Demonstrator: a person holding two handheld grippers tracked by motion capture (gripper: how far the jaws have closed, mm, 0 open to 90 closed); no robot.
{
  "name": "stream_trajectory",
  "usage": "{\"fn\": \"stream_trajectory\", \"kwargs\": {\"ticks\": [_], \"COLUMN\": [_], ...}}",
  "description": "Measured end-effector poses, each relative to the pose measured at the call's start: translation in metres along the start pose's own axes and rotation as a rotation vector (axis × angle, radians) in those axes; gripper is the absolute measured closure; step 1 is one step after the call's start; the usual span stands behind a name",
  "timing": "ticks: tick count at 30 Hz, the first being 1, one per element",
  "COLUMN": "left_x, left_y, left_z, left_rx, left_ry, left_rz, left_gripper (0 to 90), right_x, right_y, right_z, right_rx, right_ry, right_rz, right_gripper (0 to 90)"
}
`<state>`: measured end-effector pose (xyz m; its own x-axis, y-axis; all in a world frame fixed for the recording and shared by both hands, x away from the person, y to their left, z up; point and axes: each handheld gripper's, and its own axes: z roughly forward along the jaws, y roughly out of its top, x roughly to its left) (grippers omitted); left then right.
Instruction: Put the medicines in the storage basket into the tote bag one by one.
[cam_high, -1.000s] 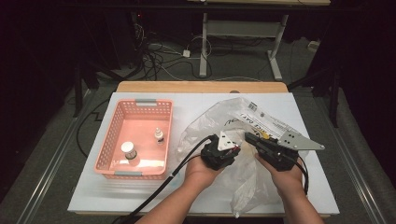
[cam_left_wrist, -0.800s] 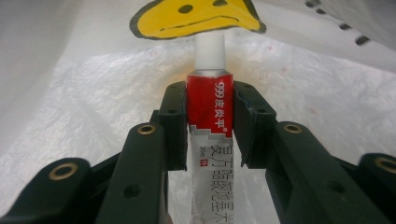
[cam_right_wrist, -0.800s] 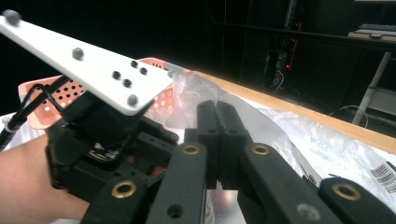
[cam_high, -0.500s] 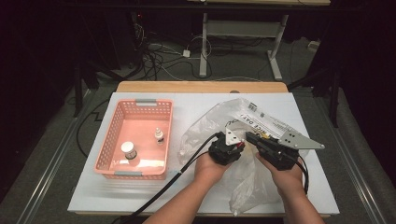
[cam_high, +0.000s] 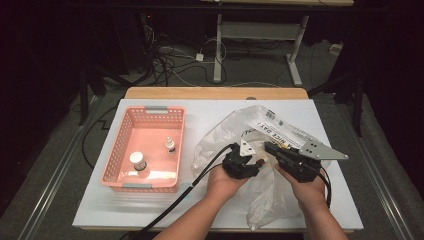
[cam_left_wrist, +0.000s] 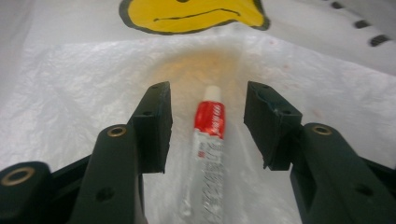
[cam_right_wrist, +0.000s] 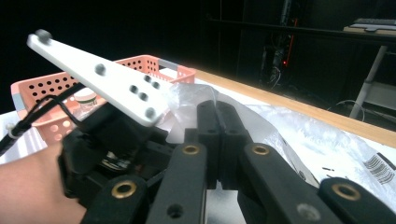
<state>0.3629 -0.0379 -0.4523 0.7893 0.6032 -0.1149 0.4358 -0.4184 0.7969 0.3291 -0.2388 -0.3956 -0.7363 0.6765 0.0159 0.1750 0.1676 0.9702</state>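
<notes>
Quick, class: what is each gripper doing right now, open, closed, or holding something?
Left gripper: open, jaws either side of a small tube inside the plastic bag, not gripping it.
Right gripper: closed, apparently pinching the bag's edge.

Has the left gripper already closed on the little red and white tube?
No, the left gripper is open, with the tube lying untouched between its jaws.

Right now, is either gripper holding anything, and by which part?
Right gripper is shut on the plastic bag, pinching a fold at its opening. Left gripper is open around the tube, not gripping.
</notes>
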Motion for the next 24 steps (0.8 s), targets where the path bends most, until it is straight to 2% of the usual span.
{"fn": "stream_trajectory", "kwargs": {"ticks": [5,8,14,19,21,24], "left_x": [-0.004,-0.006,-0.013,-0.018,-0.021,-0.020], "left_y": [-0.009,-0.014,-0.026,-0.033,-0.036,-0.040], "left_z": [-0.016,-0.025,-0.047,-0.066,-0.074,-0.082], "left_rx": [-0.022,-0.029,-0.038,-0.039,-0.042,-0.038], "left_ry": [-0.038,-0.076,-0.122,-0.142,-0.122,-0.128], "left_rz": [0.006,-0.009,0.007,0.022,0.025,0.022], "left_gripper": [44.9,38.6,25.6,13.1,7.3,0.0], "right_x": [0.001,0.002,0.004,0.006,0.007,0.008], "right_y": [-0.001,-0.001,-0.002,-0.003,-0.003,-0.004], "right_z": [-0.001,-0.001,-0.003,-0.003,-0.003,-0.002], "right_rx": [0.008,0.010,0.017,0.022,0.024,0.033], "right_ry": [0.003,0.003,0.005,0.009,0.006,0.006], "right_rz": [-0.003,-0.006,-0.016,-0.022,-0.020,-0.021], "right_gripper": [90.0,90.0,90.0,90.0,90.0,90.0]}}
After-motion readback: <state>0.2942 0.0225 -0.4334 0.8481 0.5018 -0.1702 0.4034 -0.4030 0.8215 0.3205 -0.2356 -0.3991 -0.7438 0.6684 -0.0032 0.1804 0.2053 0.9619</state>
